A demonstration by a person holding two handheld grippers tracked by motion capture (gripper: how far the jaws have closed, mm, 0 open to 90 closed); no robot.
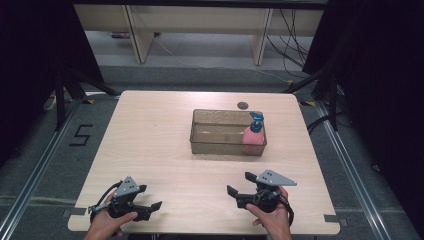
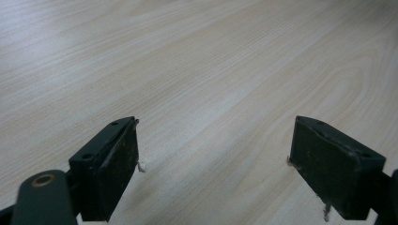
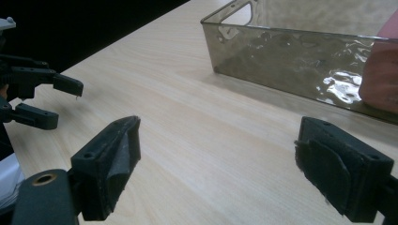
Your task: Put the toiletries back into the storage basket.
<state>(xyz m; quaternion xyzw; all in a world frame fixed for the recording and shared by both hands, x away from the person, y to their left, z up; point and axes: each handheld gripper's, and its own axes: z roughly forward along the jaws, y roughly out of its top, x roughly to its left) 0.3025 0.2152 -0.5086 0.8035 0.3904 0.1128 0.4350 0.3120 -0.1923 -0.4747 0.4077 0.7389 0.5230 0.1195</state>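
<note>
A clear smoky plastic bin (image 1: 216,145) stands on the wooden table (image 1: 150,140) right of centre. Inside its right end stands a pink bottle (image 1: 252,135) with a blue pump top (image 1: 257,121). My left gripper (image 1: 151,197) rests open near the table's front left edge, held by a hand. My right gripper (image 1: 241,183) is open near the front right, well short of the bin. In the right gripper view the bin (image 3: 291,56) is ahead and the pink bottle (image 3: 381,75) shows through its wall; the left gripper (image 3: 63,103) is at the far left. The left gripper view has bare wood between its jaws (image 2: 213,159).
A small dark round hole (image 1: 242,105) sits in the table behind the bin. Beyond the table are grey floor, desk legs and cables. A floor marking "5" (image 1: 80,135) lies to the left. Dark stands flank both sides.
</note>
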